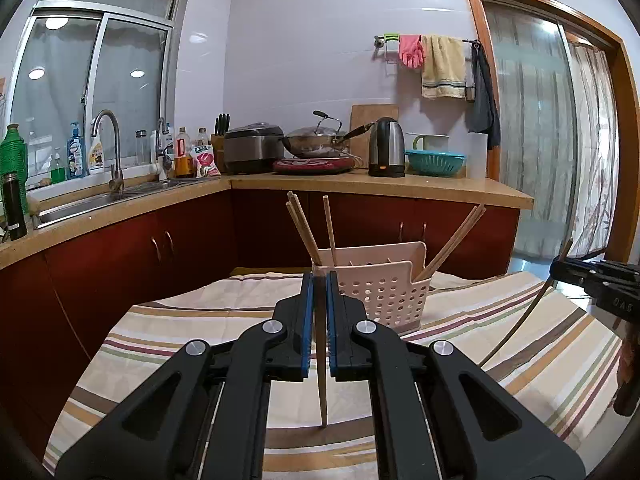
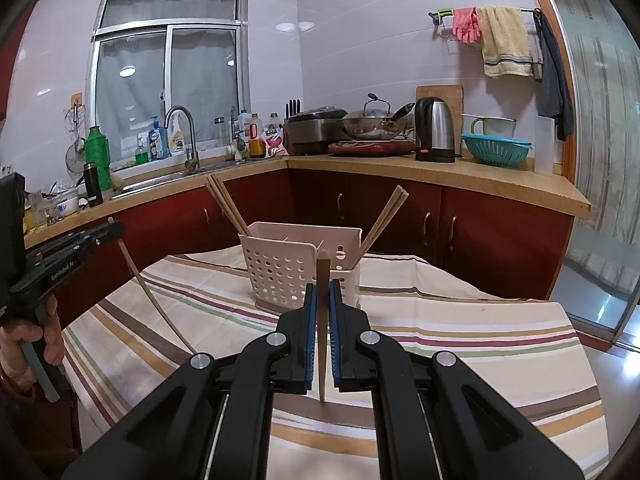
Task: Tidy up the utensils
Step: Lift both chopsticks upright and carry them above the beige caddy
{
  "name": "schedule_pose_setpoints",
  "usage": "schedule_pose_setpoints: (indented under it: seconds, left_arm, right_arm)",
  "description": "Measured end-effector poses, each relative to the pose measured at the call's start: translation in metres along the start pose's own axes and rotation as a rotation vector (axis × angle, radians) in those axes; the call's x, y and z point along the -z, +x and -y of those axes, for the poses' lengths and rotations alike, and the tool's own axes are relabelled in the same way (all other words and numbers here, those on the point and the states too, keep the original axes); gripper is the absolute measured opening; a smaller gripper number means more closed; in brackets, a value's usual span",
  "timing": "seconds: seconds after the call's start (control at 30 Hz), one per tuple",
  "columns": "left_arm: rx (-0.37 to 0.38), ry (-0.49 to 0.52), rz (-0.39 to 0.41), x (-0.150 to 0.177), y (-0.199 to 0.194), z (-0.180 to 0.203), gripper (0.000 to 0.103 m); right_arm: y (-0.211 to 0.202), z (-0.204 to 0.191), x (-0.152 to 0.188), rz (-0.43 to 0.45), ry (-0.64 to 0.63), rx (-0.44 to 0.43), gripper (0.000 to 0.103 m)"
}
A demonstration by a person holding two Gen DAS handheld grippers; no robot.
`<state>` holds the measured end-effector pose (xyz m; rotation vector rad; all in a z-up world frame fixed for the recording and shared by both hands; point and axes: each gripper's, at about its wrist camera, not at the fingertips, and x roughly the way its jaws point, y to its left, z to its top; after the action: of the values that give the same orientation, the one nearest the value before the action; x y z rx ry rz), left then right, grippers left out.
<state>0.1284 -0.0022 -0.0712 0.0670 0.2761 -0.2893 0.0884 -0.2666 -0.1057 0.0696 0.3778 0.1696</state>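
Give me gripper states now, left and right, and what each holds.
Left gripper: shut on a chopstick, held upright.
Right gripper: shut on a second chopstick, also upright.

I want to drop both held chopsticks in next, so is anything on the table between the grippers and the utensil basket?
Nothing visible blocks the way. The left gripper and right gripper each hold a chopstick upright, with only bare striped tablecloth before the basket. Chopsticks already in it lean outward at both ends, leaving the middle free.
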Motion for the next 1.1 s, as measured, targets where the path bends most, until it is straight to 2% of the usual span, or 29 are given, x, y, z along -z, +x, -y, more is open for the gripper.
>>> schedule_pose_setpoints:
  seconds: [0.3,0.63,0.9,1.1]
  left_arm:
    - [0.012,0.007,0.03,-0.01,-0.002,0.004,0.006]
    - [0.064,0.022,0.138,-0.064,-0.002,0.017,0.006]
    - [0.075,0.028,0.242,-0.11,0.007,0.028,0.006]
    - [0.066,0.031,0.299,-0.133,0.019,0.034,0.006]
  right_arm:
    - [-0.003,-0.002,-0.01,0.034,0.011,-0.016,0.007]
    - [-0.011,-0.003,-0.052,0.135,-0.001,-0.045,0.007]
    - [-0.009,-0.001,-0.085,0.219,-0.021,-0.046,0.007]
    - [0.005,0.006,-0.103,0.254,-0.011,-0.039,0.007]
